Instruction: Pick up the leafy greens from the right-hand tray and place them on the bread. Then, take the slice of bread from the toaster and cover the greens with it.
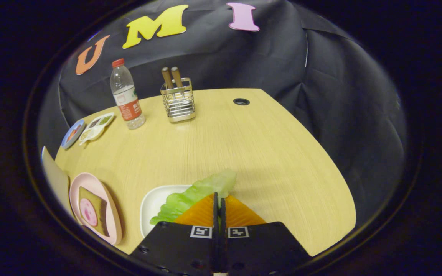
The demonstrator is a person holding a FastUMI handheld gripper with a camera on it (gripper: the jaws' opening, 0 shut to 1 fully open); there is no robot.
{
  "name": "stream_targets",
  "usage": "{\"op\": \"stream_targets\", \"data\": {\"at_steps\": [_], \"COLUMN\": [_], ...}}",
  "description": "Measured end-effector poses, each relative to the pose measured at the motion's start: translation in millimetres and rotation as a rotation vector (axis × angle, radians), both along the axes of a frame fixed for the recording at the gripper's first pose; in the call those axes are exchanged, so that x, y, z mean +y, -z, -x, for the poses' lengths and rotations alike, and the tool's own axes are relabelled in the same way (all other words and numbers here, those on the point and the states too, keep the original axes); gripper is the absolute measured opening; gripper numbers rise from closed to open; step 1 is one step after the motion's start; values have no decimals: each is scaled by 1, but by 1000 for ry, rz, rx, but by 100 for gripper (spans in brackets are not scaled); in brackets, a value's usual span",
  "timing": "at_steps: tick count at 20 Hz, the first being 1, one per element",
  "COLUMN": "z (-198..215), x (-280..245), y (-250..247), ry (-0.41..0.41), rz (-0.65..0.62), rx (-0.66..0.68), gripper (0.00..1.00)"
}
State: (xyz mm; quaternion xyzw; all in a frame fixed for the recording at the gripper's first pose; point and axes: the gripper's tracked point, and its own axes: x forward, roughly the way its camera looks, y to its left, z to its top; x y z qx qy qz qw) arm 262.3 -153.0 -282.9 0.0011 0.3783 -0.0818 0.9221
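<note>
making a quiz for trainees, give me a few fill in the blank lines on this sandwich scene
1. The claw is shut on the ____ lettuce leaf.
2. The leaf hangs over the ____ tray.
3. The bread lies on a ____ plate.
4. The water bottle has a ____ cap.

Missing words: green; white; pink; red

The greens (198, 191), a pale green ruffled lettuce leaf, are pinched between the gripper (218, 199) fingers, which are closed tight on it, and hang out over the white tray (152, 203). The bread (94, 211), with a pink slice on top, sits flat on a pink plate (109, 226) beside that tray.
</note>
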Motion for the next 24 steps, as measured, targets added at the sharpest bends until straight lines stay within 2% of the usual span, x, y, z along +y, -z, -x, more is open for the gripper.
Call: {"op": "stream_targets", "data": {"at_steps": [13,18,24], "z": [46,67,88], "x": [35,80,165], "y": [-101,-121,-132], "ry": [-23,-70,-190], "rz": [39,38,34], "rx": [-202,-238,-255], "gripper": [0,0,0]}}
